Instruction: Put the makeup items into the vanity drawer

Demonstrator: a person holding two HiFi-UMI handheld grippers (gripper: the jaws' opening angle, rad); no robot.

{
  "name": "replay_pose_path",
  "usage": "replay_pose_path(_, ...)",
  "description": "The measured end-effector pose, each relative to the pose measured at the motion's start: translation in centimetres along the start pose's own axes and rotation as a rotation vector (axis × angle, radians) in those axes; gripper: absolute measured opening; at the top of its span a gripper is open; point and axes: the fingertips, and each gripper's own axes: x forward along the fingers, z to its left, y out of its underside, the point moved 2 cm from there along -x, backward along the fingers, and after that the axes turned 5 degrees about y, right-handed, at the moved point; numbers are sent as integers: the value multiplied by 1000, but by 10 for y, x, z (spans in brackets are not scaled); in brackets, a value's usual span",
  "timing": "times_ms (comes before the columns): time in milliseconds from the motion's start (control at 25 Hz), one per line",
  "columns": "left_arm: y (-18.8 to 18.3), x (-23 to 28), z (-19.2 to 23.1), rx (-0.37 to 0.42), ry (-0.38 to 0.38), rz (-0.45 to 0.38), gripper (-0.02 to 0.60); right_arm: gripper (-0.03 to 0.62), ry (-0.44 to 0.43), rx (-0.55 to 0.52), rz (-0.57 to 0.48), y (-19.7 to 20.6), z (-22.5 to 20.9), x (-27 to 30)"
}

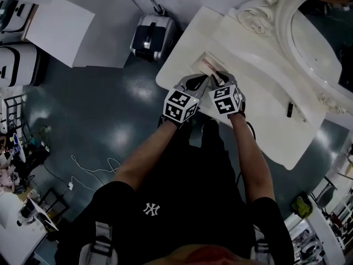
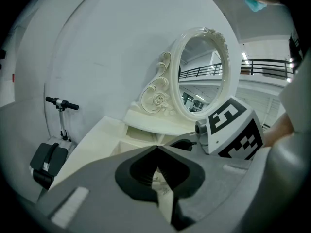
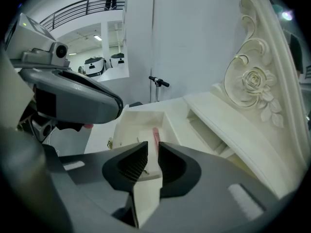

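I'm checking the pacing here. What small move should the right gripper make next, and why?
Probably lift the right gripper clear of the drawer: its jaws stand apart with nothing between them, a pink item already lies inside, and a black item waits on the tabletop.

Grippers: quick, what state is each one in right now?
Left gripper: closed; whether the pale sliver between its fingers is held cannot be told.
Right gripper: open, holding nothing, over the drawer.

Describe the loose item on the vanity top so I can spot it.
Start at the white vanity with the oval mirror. Close in front of the mirror lies a small dark stick, the only dark thing on that white top.
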Motion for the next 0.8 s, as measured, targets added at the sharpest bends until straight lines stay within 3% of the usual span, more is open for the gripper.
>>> replay_pose_path(400,-4,17,-26,20,57,11,0,29,58,121,-71,9,-20,-33)
replay_pose_path(800,-9,51,-78,59,155,29,0,25,142,255,-97,51,-55,-78)
